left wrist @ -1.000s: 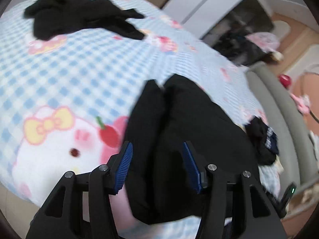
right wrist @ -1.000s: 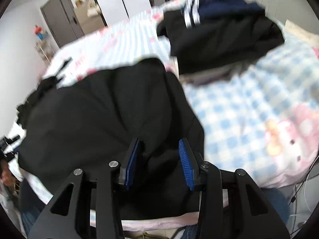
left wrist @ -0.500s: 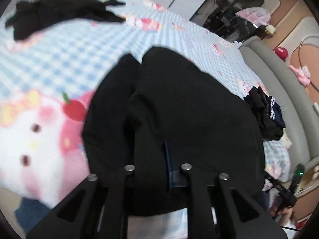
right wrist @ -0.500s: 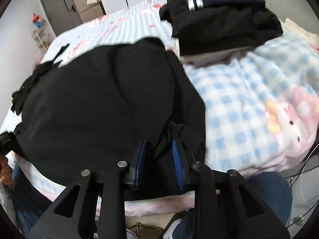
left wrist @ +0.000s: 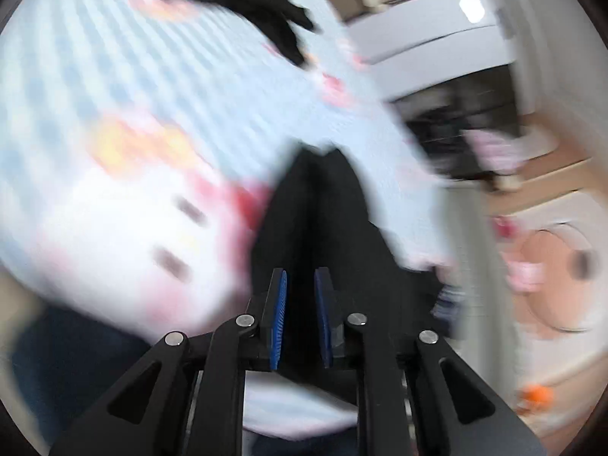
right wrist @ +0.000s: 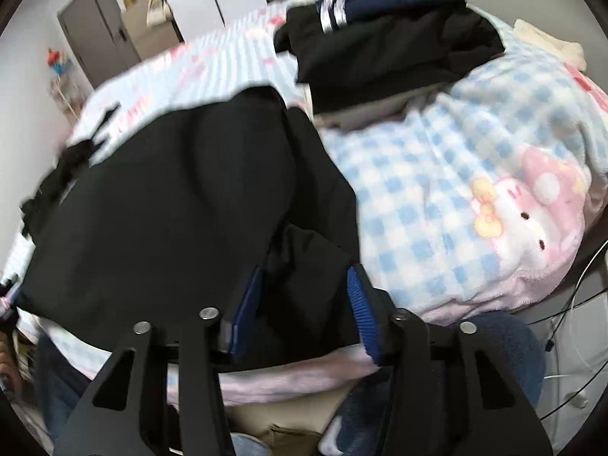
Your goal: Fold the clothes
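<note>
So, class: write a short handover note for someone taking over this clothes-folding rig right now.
Left claw: closed on the black garment at its near edge, though the view is blurred.
Right claw: open, astride a bunched corner of the garment.
The garment lies spread on the checked blanket, with the pile of dark clothes behind it.
Done: little that shows.
Left: fold it, then add it to the pile.
</note>
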`<state>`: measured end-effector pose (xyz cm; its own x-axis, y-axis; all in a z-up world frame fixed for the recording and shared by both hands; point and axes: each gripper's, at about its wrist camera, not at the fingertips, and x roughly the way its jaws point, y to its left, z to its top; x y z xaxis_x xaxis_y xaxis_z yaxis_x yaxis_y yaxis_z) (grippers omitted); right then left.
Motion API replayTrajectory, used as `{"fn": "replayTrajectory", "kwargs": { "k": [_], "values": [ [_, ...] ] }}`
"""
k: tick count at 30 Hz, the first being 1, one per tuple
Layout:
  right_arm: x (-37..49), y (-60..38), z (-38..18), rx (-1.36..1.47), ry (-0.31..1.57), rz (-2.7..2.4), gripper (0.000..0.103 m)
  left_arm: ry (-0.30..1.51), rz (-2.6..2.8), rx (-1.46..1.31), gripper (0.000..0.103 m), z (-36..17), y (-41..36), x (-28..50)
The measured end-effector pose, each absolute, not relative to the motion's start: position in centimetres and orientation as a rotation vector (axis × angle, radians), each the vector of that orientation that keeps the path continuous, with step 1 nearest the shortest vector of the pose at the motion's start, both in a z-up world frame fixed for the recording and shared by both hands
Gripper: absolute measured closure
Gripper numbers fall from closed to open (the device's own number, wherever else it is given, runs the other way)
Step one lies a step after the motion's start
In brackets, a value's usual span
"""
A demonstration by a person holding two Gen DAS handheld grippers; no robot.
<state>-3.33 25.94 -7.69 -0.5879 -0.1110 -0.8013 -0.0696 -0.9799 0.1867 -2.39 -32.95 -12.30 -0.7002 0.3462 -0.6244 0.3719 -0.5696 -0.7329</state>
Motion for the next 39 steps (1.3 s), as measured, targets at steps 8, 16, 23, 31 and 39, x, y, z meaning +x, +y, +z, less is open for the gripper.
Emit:
{"fn": "replayTrajectory", "kwargs": {
  "k": [8,16,23,31,39],
  "values": [
    [-2.4,19.3,-3.7,1.164,-0.165,-2.738,0.057,0.72,-2.504,1.7,0.055,-13.2,-27.1,-11.9],
    [-4.2,16.2,-9.3,1.443,-0.096,-2.591,0.06,0.588,-2.442,1.92,0.059,-15.1,-27.4,-12.1],
    [-4.1,17.2,-10.4,1.487,-0.129,-2.584,0.062,0.611,-2.555,1.791,0.064,-11.3,-28.0,-9.2],
    [-3.6,19.7,-10.0,1.47,-0.238,-2.578,0.066,0.672,-2.68,1.604,0.058,-6.5,-28.7,-6.1],
    [-5.7,19.2,-7.8,1.343,-0.304,-2.606,0.065,0.56,-2.758,1.674,0.053,-9.3,-21.1,-7.7]
  ]
}}
